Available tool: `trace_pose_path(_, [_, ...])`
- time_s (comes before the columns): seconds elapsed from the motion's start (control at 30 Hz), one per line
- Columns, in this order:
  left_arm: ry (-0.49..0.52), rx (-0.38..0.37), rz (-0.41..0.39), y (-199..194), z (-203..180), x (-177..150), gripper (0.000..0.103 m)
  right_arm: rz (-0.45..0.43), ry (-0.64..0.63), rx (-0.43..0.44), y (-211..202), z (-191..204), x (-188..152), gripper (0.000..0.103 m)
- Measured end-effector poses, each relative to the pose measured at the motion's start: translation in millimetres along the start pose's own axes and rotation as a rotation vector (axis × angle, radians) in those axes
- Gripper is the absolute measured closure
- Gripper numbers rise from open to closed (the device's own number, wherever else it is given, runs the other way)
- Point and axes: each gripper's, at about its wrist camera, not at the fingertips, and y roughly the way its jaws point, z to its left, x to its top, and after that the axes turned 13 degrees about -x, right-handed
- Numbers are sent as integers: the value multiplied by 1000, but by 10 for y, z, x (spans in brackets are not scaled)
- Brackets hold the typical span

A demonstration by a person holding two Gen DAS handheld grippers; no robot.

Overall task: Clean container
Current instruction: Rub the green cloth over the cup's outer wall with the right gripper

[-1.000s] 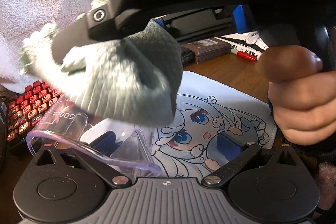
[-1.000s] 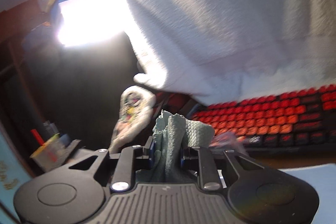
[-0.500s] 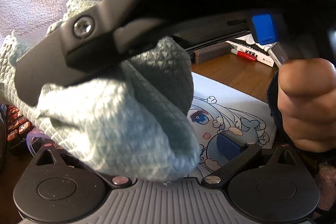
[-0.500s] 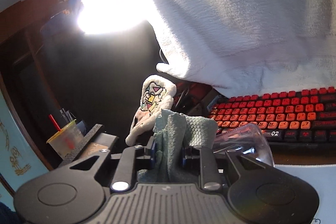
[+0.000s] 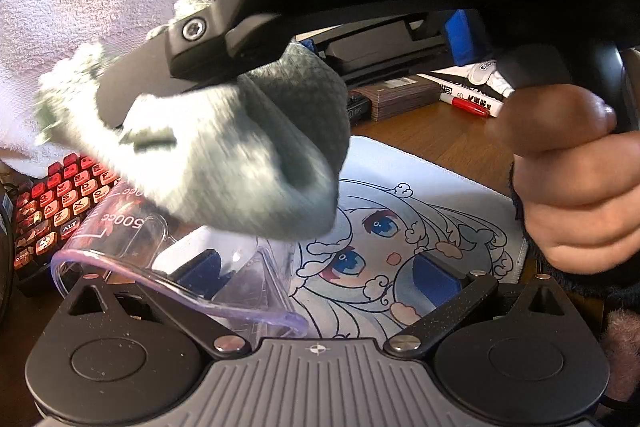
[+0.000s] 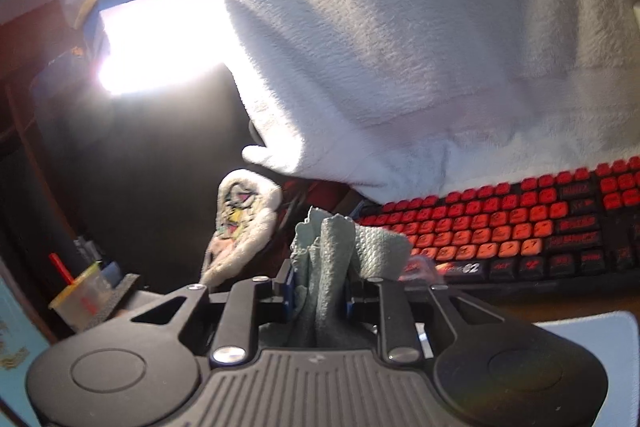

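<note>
The right gripper [image 6: 320,297] has its blue-padded jaws clamped on a bunched grey-green waffle-weave cloth [image 6: 332,259], whose folds stick up from between the fingers at 12 o'clock of the tool.

In the left wrist view that same cloth [image 5: 240,163] hangs as a blurred wad just above the clear plastic measuring cup marked 500cc [image 5: 132,243], at 12 o'clock of its rim, with the person's hand [image 5: 576,195] wrapped around the black handle at 3 o'clock.

The left gripper [image 5: 316,271] stands wide apart; its left blue pad [image 5: 204,269] shows through the cup's clear wall while the right pad lies well clear over the white mouse mat printed with a blue-eyed cartoon face [image 5: 400,227], so no grip on the cup shows. The cup sits at 9 o'clock of the mat, beside a red-keyed black keyboard [image 5: 56,203] at 10 o'clock. A white fluffy towel [image 6: 400,39] drapes above the keyboard.
</note>
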Motion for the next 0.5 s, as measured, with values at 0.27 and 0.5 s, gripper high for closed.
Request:
trace_pose_path(0.27, [0,0,0,113,-139,12,0,59,-22,112,16,48,-31,83])
trace_pose_path(0.5, [-1,0,0,203,-252,19,0,-35,-70,-62,-7,93,-26,84])
